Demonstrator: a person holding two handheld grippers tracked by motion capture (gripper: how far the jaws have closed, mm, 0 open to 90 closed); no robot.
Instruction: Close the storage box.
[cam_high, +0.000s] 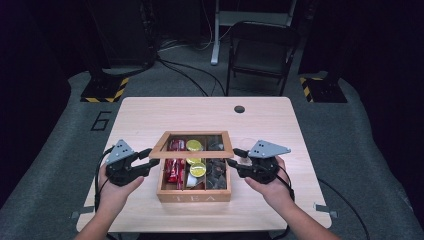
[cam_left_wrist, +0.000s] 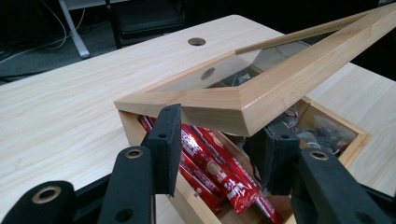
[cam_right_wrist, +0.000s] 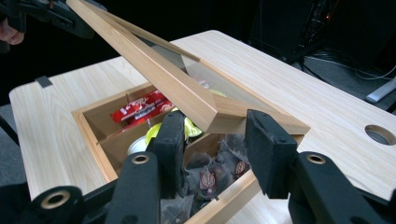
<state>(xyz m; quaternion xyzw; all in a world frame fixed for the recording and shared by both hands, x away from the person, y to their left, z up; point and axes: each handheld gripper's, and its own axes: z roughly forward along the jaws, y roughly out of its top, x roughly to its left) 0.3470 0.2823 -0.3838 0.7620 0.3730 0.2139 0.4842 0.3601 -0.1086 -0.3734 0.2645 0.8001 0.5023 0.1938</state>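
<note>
At the left of the high view, our left gripper (cam_high: 148, 159) had its jaws pinched nearly shut on the left corner of the glass-paned wooden lid (cam_high: 192, 145), which we held tilted above the tea box (cam_high: 194, 196) at centre frame. Below it sat red sachets (cam_high: 175, 167), yellow-lidded cups (cam_high: 196, 170) and dark tea packets (cam_high: 216, 170), each in its own compartment. Over on the right, our right gripper (cam_high: 234, 161) had its jaws partly closed around the lid's right corner, though we couldn't tell whether the pads really pressed on it. We judged the lid neither fully raised nor seated, so closing or opening remained.
</note>
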